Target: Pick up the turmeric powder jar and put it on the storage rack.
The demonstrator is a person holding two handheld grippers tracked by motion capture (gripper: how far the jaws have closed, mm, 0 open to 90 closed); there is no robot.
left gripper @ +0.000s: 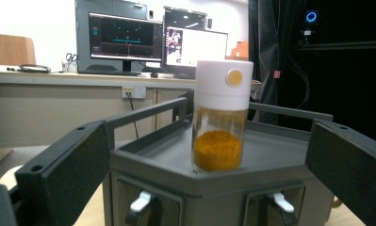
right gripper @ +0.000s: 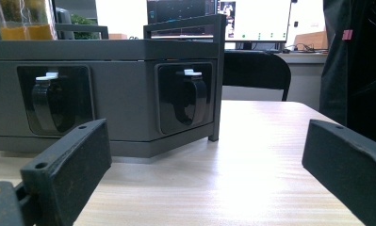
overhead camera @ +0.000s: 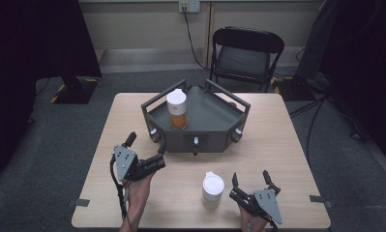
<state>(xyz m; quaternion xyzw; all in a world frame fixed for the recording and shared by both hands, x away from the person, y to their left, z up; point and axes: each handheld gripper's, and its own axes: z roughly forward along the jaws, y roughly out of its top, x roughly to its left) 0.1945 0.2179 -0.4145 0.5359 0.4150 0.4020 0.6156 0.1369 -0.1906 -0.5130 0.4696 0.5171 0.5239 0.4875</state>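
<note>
My right gripper's (overhead camera: 251,184) view cut off the jar (right gripper: 24,19) above its orange powder; both jaws stood spread over the pale worktop (overhead camera: 277,145).

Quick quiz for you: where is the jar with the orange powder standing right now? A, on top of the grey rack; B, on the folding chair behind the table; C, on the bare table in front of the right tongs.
A: the jar of orange powder stands upright on the top surface of the grey rack.
</note>
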